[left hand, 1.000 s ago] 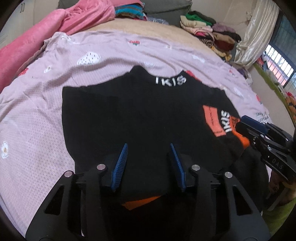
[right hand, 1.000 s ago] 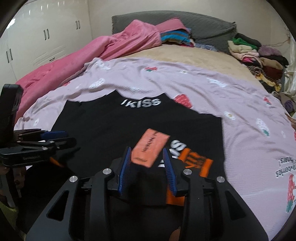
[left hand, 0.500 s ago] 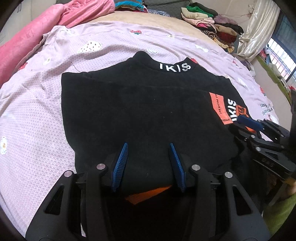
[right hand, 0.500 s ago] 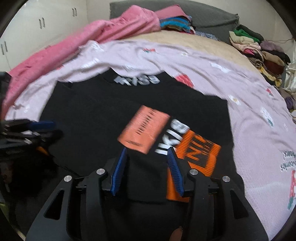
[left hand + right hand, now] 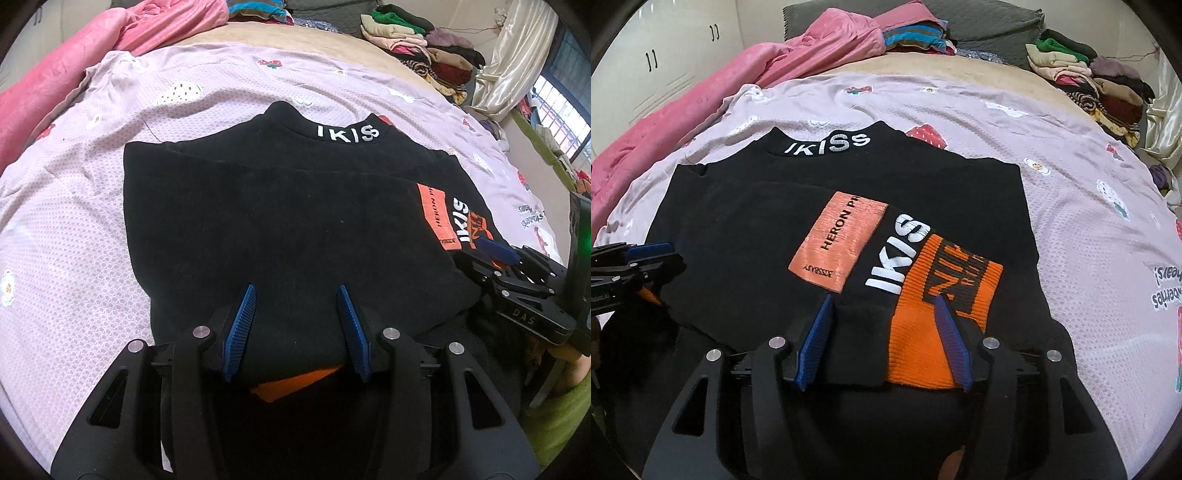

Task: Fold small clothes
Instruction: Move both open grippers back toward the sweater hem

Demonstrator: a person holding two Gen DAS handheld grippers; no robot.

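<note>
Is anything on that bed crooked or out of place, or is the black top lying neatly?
Mostly neat, but the black sweater has its folded-in sleeve lying slanted: the orange cuff and the orange patch run diagonally across the body rather than square with its edges. The lilac sheet beneath is rumpled. Nothing looks damaged.

blk sweater (image 5: 280, 229) flat, left gripper (image 5: 297, 325) jaws apart

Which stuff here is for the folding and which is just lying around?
For the folding:
black sweater
its orange cuff
left gripper
right gripper
lilac bedsheet underneath

Just lying around:
pink blanket
clothes pile
grey pillow
</note>
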